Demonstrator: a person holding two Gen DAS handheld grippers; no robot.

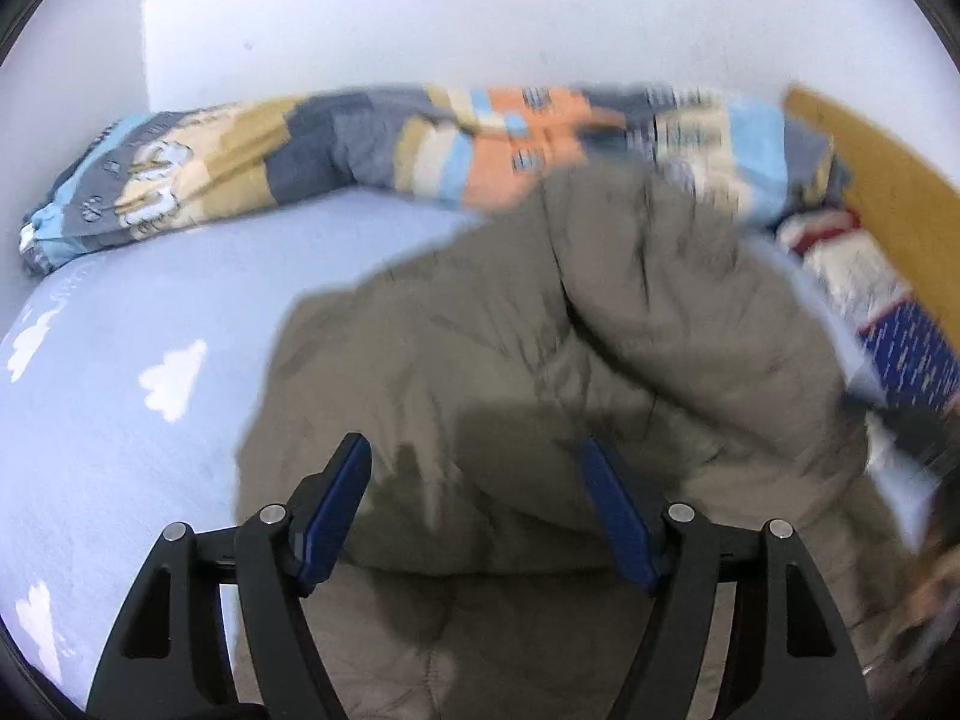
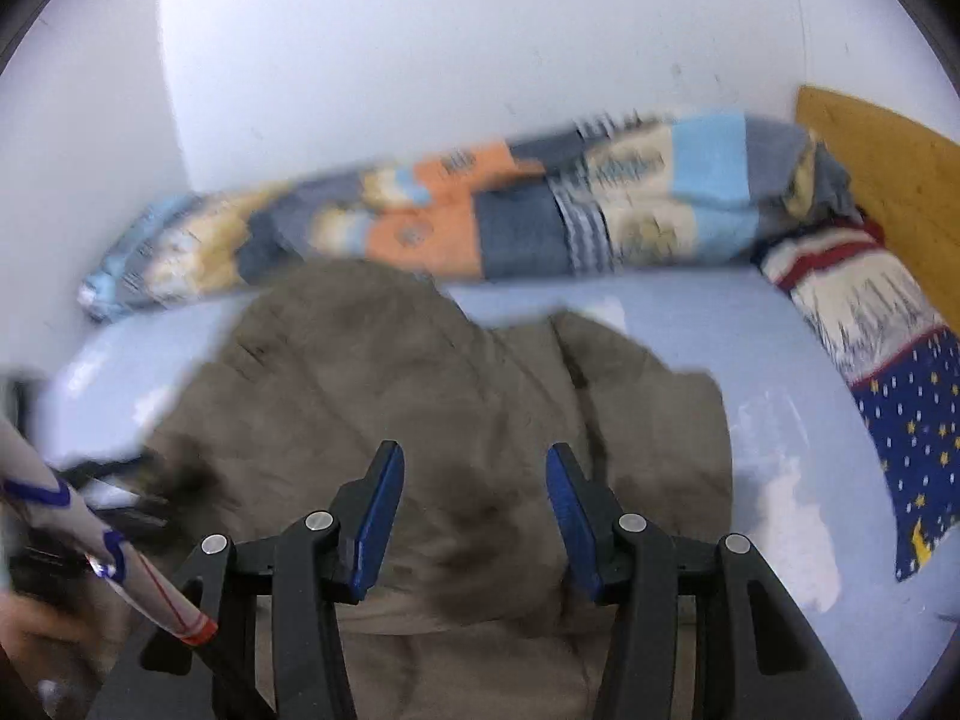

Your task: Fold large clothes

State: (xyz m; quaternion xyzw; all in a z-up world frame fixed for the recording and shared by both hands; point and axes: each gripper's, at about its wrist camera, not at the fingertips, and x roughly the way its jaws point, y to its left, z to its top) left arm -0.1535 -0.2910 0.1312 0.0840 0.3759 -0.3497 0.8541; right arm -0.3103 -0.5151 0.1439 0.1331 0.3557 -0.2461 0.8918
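An olive-grey padded jacket [image 1: 540, 348] lies crumpled on a light blue bed sheet [image 1: 120, 312] printed with white clouds. My left gripper [image 1: 471, 441] hangs just over the jacket's near part, open, its blue pads [image 1: 336, 510] wide apart with only loose fabric below them. The right wrist view shows the same jacket [image 2: 420, 372]. My right gripper [image 2: 473, 449] stands open above it and grips nothing. Both views are blurred by motion.
A rolled patchwork quilt [image 1: 300, 144] lies along the white wall [image 1: 480, 12]. At the right are a star-patterned pillow [image 2: 888, 372] and a wooden headboard [image 2: 888, 168]. A person's hand [image 2: 24, 630] with a white, blue-marked item [image 2: 108, 546] shows at lower left.
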